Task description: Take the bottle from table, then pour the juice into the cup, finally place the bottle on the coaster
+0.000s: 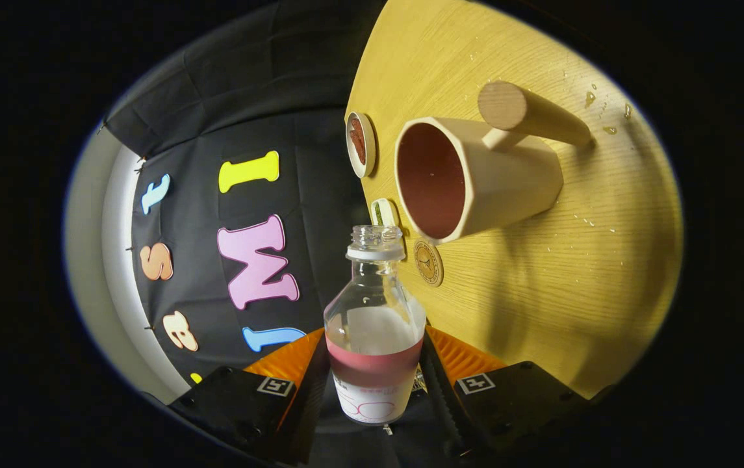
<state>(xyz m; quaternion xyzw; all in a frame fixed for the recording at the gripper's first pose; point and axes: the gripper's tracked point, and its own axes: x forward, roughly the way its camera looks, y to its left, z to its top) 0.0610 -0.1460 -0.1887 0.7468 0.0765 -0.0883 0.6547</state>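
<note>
Fingers [375, 380] pinching the uncapped bottle [375, 325], tilted toward the cup [469, 179]; its mouth sits short of the rim, so juice may spill onto the table [540, 279].

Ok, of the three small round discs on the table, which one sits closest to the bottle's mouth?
The white-rimmed green disc, just beyond the mouth of the bottle held between the gripper fingers. The flat tan disc lies beside it; the brown-centred disc lies farther off.

Clear bottle [375, 325] with pink-banded white label clamped in the claw [375, 383], cream cup [475, 179] with dark red inside beyond it, pale wood-grain counter [540, 292], round tan coaster [428, 262] between
</note>
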